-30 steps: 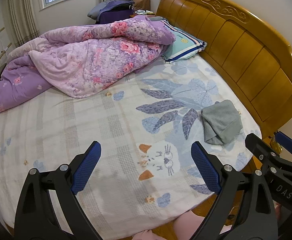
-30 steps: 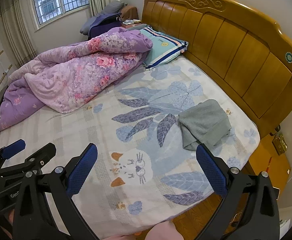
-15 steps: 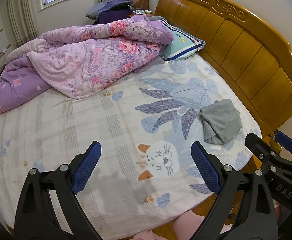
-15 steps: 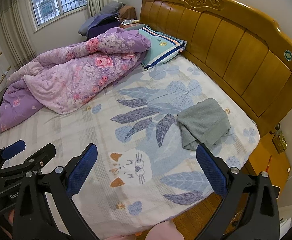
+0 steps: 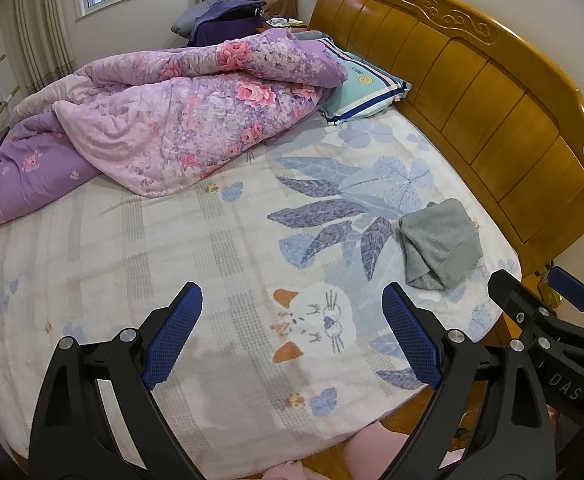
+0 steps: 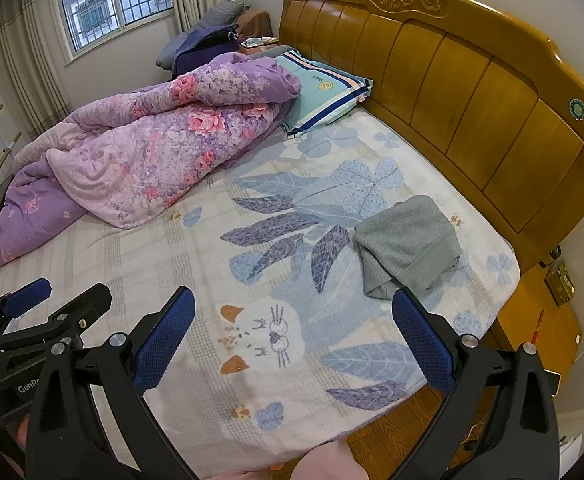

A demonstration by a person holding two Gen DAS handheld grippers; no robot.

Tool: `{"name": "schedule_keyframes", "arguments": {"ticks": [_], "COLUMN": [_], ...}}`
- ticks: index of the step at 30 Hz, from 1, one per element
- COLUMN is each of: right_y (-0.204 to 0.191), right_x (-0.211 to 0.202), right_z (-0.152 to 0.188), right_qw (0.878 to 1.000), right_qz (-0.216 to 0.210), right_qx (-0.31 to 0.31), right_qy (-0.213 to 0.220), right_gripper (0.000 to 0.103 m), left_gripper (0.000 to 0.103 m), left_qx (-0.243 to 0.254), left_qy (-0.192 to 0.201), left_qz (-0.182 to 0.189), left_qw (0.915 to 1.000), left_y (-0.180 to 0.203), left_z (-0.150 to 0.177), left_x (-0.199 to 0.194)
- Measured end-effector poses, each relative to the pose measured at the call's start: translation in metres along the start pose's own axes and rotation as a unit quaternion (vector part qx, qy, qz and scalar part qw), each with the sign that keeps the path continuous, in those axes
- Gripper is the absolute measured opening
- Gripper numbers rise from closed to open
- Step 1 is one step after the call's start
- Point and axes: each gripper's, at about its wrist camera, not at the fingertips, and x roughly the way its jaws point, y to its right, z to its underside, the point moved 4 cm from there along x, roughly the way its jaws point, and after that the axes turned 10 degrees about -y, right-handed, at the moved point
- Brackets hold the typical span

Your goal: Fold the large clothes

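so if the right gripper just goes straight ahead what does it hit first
Probably the bedsheet, around the cat print that sits between its open fingers. The right gripper holds nothing, and the grey garment lies off to the right; depth is uncertain.

The left gripper [image 5: 292, 336] hangs over the near edge of the bed sheet [image 5: 139, 248], its blue-padded fingers [image 5: 173, 334] spread wide with nothing between them. Ahead and to its right a folded grey garment [image 5: 440, 250] lies near the wooden headboard [image 5: 492, 96]. Far ahead to its left sits a bunched purple floral quilt [image 5: 179, 120], and the right gripper [image 5: 548, 300] shows at its right.
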Motion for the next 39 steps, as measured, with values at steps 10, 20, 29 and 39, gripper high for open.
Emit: {"name": "schedule_keyframes", "arguments": {"ticks": [10, 20, 29, 39], "right_y": [0.0008, 0.0003, -0.0018, -0.0025], "right_x": [0.0028, 0.0037, 0.0040, 0.0032], "right_z": [0.0026, 0.0046, 0.0083, 0.0099], "right_qw": [1.000, 1.000, 1.000, 1.000], "right_qz": [0.002, 0.001, 0.003, 0.005], "right_qx": [0.004, 0.006, 0.010, 0.012], "right_qy": [-0.002, -0.004, -0.002, -0.001], "right_gripper": [0.095, 0.095, 0.095, 0.095], "left_gripper": [0.092, 0.092, 0.092, 0.092], "left_qx": [0.003, 0.002, 0.001, 0.002], "left_qy": [-0.005, -0.008, -0.011, -0.010], "left_qz": [0.000, -0.001, 0.000, 0.000], "left_qw": [1.0000, 1.0000, 0.9999, 0.9999], "left_y": [-0.0026, -0.0049, -0.0055, -0.0057], "left_z": [0.0000, 0.0028, 0.0043, 0.0050], "left_x": [0.0027, 0.0041, 0.0045, 0.0042]}}
